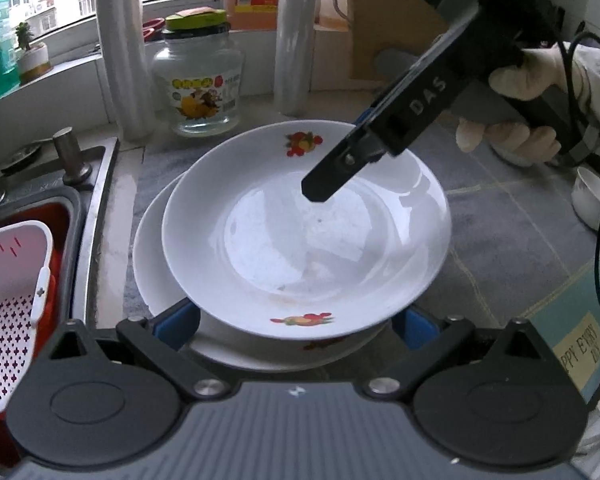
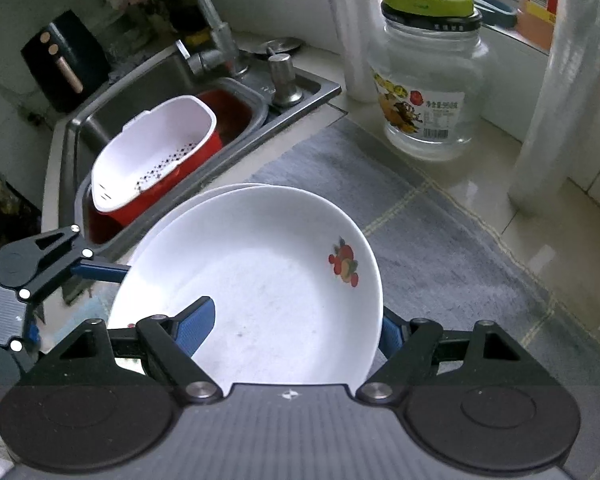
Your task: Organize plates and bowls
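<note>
A white plate with fruit prints (image 1: 300, 232) lies on top of a second white plate (image 1: 152, 256) on a grey mat. My left gripper (image 1: 296, 328) is open, its blue pads at the near edge of the stack, one each side. My right gripper (image 2: 292, 332) holds the top plate (image 2: 260, 280) by its rim, one blue finger (image 2: 196, 324) inside the plate and the other under its edge. In the left wrist view the right gripper (image 1: 332, 184) reaches in over the far right rim. A small white bowl (image 1: 592, 200) sits at the right edge.
A steel sink (image 2: 148, 92) on the left holds a red tub with a white colander (image 2: 152, 148). A glass jar with a green lid (image 2: 428, 76) and two white pipes (image 2: 556, 92) stand behind the mat. A teal card (image 1: 576, 344) lies at right.
</note>
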Demonstrator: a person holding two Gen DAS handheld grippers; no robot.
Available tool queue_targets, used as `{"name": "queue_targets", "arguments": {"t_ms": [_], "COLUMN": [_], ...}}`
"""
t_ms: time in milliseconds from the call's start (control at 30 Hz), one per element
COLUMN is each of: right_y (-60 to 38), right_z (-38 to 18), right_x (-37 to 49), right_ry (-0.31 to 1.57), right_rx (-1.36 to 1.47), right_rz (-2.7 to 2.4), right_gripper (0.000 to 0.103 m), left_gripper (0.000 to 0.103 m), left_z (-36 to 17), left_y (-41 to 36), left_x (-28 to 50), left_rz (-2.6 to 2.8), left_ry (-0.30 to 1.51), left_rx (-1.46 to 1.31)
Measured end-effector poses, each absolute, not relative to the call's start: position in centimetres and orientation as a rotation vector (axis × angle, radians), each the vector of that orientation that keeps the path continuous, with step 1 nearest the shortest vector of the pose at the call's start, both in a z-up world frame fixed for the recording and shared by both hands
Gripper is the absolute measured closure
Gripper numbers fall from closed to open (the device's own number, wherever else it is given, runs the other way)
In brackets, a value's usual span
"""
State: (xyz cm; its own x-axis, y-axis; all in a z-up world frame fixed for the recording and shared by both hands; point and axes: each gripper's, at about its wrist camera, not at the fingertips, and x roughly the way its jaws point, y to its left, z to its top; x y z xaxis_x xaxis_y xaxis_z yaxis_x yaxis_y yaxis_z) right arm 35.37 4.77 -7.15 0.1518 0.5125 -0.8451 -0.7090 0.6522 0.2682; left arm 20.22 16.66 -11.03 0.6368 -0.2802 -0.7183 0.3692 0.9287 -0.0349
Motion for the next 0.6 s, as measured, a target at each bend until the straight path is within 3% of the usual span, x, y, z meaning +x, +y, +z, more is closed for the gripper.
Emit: {"name": "queue_targets", "arguments": {"t_ms": [600], "right_y": [4.4], "right_z": [-6.8], "right_x": [35.7], "right_ry": [1.149], "right_rx": [-0.137], "right_rz": [0.864], "right_gripper": [0.011], "left_gripper": [0.002], "left_z": [-10.3], "left_y": [16.6], "left_x": [23.3], "left_rz": [-0.436], "left_ry": [1.006], "left_rx": [0.158]}}
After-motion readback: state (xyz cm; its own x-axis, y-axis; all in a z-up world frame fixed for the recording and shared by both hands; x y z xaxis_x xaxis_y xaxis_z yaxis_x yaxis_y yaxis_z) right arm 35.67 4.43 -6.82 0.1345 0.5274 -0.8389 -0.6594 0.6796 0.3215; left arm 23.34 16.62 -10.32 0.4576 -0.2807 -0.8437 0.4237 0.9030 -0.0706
